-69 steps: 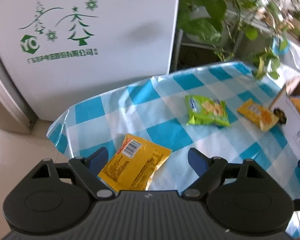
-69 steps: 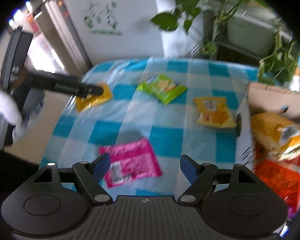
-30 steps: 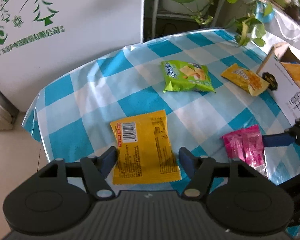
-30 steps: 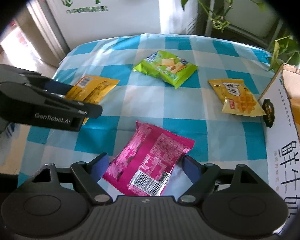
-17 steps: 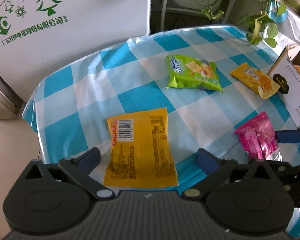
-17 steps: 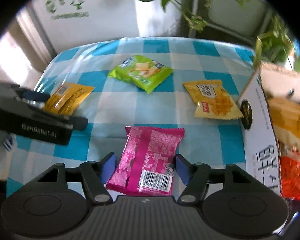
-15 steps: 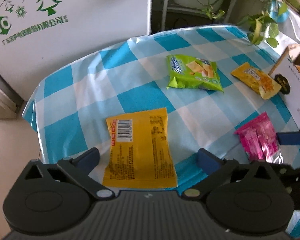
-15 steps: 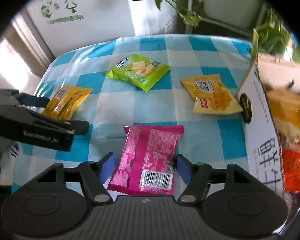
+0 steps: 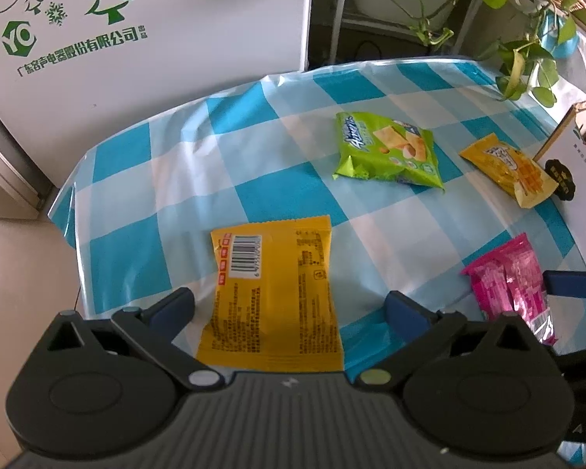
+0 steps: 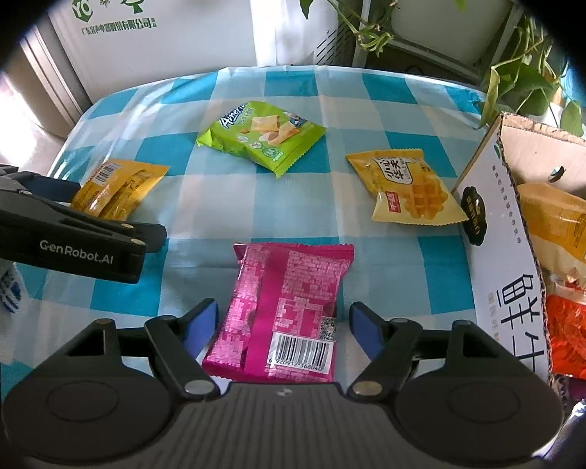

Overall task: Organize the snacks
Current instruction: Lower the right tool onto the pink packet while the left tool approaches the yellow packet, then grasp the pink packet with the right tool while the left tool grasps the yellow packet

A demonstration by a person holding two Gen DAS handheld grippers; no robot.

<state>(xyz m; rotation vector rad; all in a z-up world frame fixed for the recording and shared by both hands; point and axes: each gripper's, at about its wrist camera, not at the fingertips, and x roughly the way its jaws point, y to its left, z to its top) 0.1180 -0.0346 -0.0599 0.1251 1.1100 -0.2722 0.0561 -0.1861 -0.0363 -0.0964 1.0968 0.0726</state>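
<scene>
A yellow snack packet (image 9: 273, 289) lies barcode-up on the blue checked tablecloth (image 9: 277, 199). My left gripper (image 9: 289, 305) straddles its near end, open wide, with a gap on both sides. A pink snack packet (image 10: 285, 305) lies between the fingers of my right gripper (image 10: 283, 320). Those jaws are opening and the pads stand just off the packet's edges. In the right wrist view the left gripper (image 10: 117, 211) sits over the yellow packet (image 10: 117, 187) at the left. The pink packet (image 9: 511, 289) shows at the right of the left wrist view.
A green cracker packet (image 10: 259, 136) and a yellow waffle packet (image 10: 406, 191) lie farther back. An open cardboard box (image 10: 500, 254) at the right holds a yellow bag (image 10: 566, 226) and an orange bag (image 10: 570, 332). A white appliance (image 9: 136, 39) and plants (image 9: 527, 58) stand behind the table.
My left jaws have spread from close beside the yellow packet to wide apart. My right jaws narrowed around the pink packet, then eased out slightly. Both packets stay on the cloth.
</scene>
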